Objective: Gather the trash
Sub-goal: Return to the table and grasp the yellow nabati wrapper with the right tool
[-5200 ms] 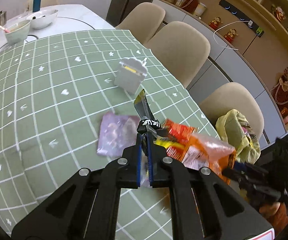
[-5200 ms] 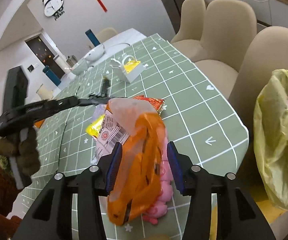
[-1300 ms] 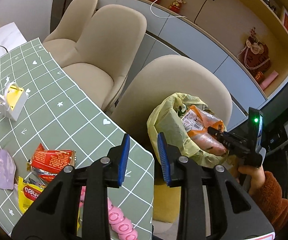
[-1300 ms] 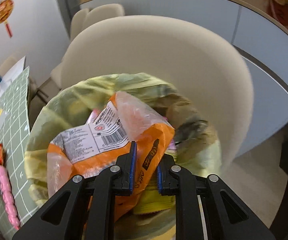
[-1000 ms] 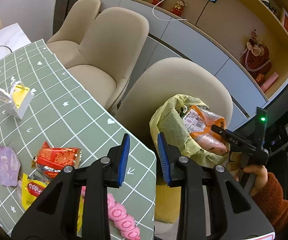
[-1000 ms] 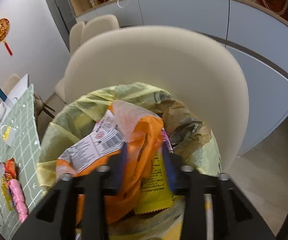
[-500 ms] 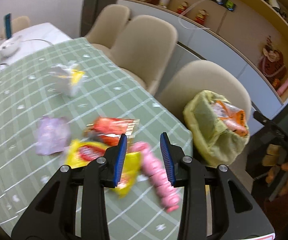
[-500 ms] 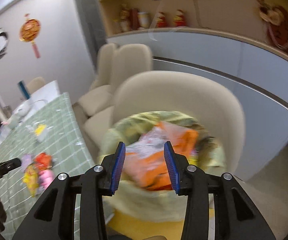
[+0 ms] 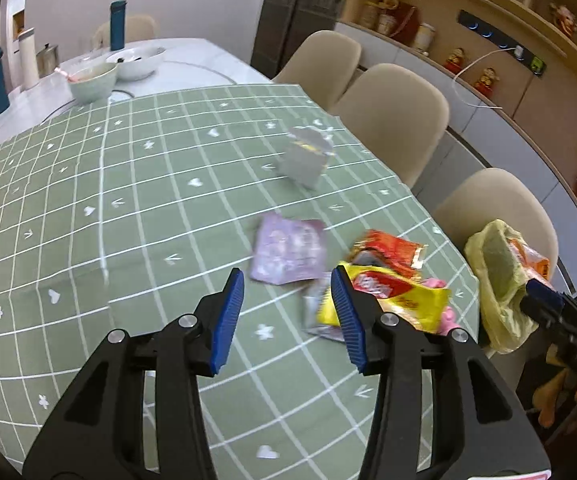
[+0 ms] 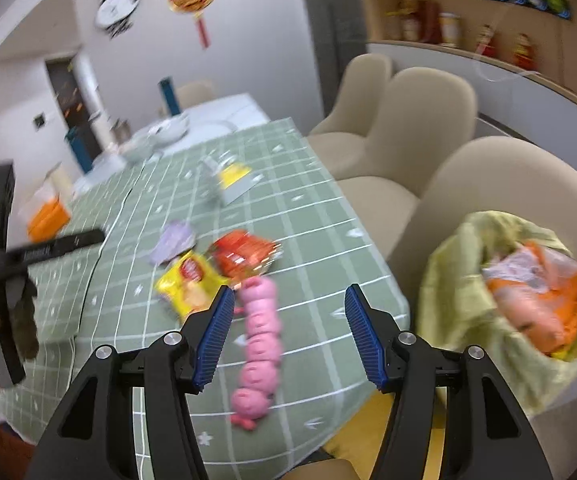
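We've got both grippers empty over the green grid tablecloth [image 9: 136,208]. Left gripper [image 9: 286,316]: jaws apart, just been opening, nothing between the pads. Right gripper [image 10: 288,332]: jaws wide apart, also just opened further, nothing gripped; the pink wrapper only shows through the gap, lying on the cloth below.

Trash sits clustered near the tablecloth's right edge, by the corner closest to the bag:
- purple wrapper [image 9: 288,252], flat, pale, blurred print, furthest in from the edge
- red wrapper [image 9: 388,250], crinkled foil, shiny torn end
- yellow wrapper [image 9: 396,300], red logo oval, overlapping the red one and a silvery piece beneath
- pink wrapper [image 10: 260,344], long segmented strip of rounded pink pieces, running toward the near edge

Yellow trash bag [image 10: 468,272] hangs open off the table, against the nearest beige chair [image 10: 500,184]. An orange snack bag [image 10: 544,292] with a white label is inside, sticking up at the mouth.

White box [image 9: 304,156] with a yellow inside stands further up the cloth, well apart from the pile.
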`<control>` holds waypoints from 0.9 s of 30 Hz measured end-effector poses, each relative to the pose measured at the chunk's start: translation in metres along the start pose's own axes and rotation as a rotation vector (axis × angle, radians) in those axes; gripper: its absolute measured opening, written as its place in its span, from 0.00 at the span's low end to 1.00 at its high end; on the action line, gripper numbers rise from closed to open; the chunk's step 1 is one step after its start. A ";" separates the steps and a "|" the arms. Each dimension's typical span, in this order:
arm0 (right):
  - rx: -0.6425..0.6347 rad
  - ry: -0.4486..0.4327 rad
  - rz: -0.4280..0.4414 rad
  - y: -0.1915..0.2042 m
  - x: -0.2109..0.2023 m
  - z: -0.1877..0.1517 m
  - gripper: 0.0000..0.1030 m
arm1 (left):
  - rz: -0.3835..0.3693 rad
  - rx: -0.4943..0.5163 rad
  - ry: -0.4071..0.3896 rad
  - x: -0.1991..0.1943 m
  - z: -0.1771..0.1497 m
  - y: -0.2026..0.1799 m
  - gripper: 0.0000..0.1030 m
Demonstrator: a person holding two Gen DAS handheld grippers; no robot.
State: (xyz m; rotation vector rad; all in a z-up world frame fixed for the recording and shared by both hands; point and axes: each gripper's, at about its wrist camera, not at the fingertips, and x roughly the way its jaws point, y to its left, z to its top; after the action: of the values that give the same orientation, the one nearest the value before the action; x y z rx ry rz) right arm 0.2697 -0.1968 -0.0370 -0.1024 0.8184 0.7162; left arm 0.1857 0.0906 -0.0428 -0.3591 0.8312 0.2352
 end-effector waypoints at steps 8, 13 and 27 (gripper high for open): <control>-0.064 0.043 0.017 0.026 0.008 -0.009 0.53 | 0.002 -0.055 -0.016 0.004 0.006 0.028 0.43; -0.011 0.046 -0.005 0.014 0.005 -0.015 0.53 | -0.002 -0.064 0.006 0.011 0.001 0.035 0.44; -0.283 0.107 0.077 0.066 0.068 0.020 0.53 | -0.040 -0.057 0.042 0.017 -0.010 0.039 0.44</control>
State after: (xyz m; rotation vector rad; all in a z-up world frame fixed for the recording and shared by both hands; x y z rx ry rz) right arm 0.2725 -0.1025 -0.0586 -0.3683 0.8225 0.9034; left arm 0.1772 0.1233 -0.0705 -0.4349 0.8590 0.2146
